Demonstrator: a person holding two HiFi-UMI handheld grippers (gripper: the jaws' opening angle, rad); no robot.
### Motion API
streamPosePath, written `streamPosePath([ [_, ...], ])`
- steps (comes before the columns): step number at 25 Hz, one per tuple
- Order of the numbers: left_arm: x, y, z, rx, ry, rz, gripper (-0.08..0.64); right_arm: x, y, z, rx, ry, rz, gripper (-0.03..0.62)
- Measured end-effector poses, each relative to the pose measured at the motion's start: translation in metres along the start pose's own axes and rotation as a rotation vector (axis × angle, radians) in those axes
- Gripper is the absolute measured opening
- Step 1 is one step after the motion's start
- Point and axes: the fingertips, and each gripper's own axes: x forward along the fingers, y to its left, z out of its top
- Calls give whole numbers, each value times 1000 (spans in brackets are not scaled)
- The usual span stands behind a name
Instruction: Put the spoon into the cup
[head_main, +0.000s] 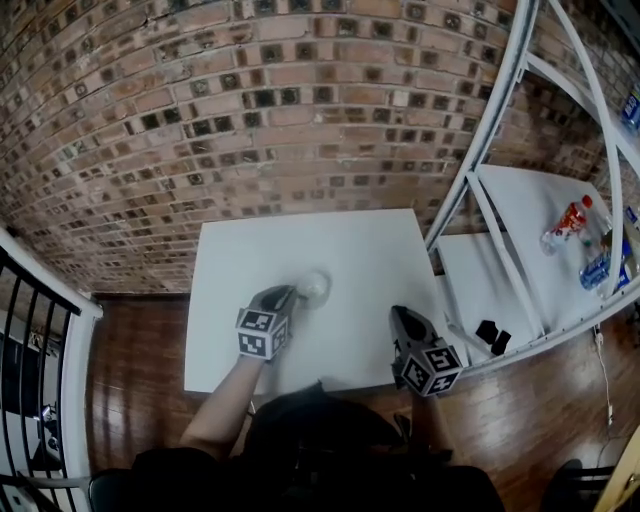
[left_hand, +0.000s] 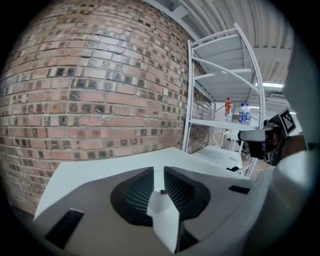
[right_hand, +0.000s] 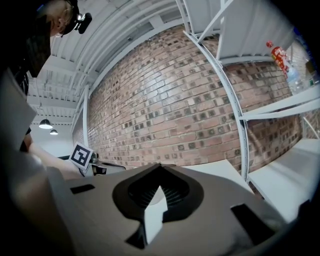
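Cup (head_main: 313, 287) sits just off the tips of my left gripper (head_main: 291, 293), on the white table (head_main: 350, 250). I can't pick out the spoon for sure. There's only a small brown speck (left_hand: 161, 191) in the left jaws' narrow gap, against one pad. My right gripper (right_hand: 159, 170) hangs off to the side, jaws closed together.

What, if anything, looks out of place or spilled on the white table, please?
Nothing stands out: the white table looks clean, with only a pale round object by the left gripper's tips.
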Motion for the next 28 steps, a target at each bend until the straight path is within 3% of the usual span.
streamPosePath([
  [5,-31,10,11,-37,-83,49,0,-1,9,-10,-3,21,27,5],
  [12,-96,34,41,-70,-238,107,0,14,24,-12,-36,20,39,5],
  [18,-155,57,51,-92,-332,210,0,27,39,-11,-61,10,48,3],
  [28,-184,46,37,-72,-327,243,0,36,54,-22,-63,49,86,2],
])
